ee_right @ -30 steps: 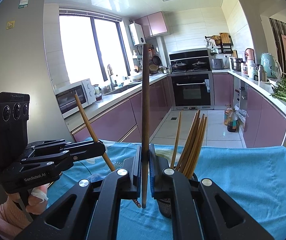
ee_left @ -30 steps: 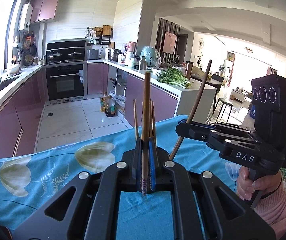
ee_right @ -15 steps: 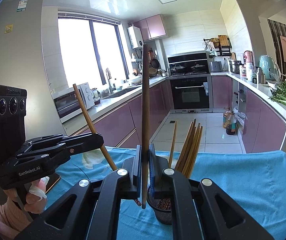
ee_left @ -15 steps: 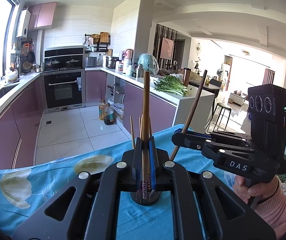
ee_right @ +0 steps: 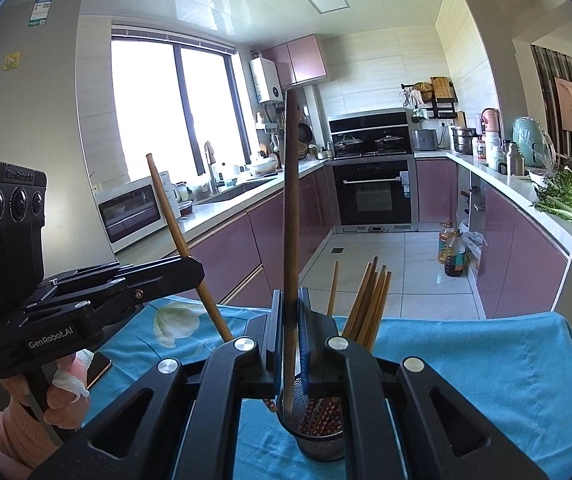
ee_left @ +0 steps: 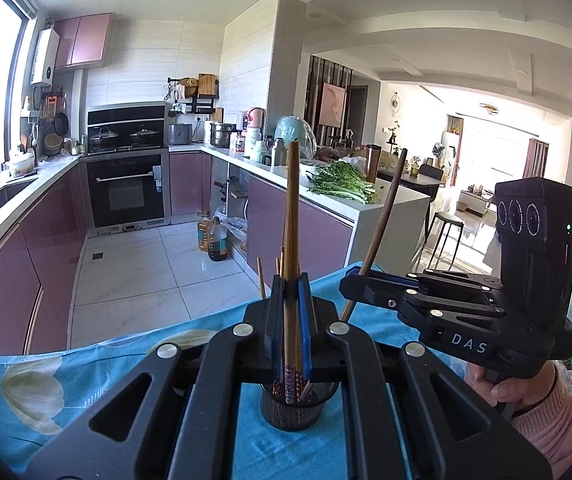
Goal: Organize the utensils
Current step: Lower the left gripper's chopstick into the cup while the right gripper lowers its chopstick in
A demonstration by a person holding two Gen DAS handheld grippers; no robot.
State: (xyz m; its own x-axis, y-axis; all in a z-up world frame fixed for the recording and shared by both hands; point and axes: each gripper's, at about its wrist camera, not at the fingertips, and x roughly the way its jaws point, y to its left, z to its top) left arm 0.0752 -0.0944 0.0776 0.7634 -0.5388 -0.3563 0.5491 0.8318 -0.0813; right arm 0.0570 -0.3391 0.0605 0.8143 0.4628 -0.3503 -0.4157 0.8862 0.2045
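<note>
A black mesh holder (ee_left: 294, 408) stands on the blue cloth with several chopsticks in it; it also shows in the right wrist view (ee_right: 318, 432). My left gripper (ee_left: 291, 320) is shut on a light brown chopstick (ee_left: 292, 216), upright, its patterned lower end inside the holder. My right gripper (ee_right: 289, 332) is shut on a darker brown chopstick (ee_right: 291, 200), upright, its lower end at the holder's rim. Each gripper appears in the other's view, the right gripper (ee_left: 360, 284) at right, the left gripper (ee_right: 190, 270) at left.
The table under the blue floral cloth (ee_left: 86, 380) ends at a far edge with the kitchen floor beyond. A phone (ee_right: 100, 366) lies on the cloth at left. Purple cabinets, an oven (ee_left: 126, 196) and a counter with greens (ee_left: 342, 184) stand behind.
Both grippers have come down with their chopsticks toward the holder. The left chopstick's end has gone into the holder; the right one's end has reached its rim.
</note>
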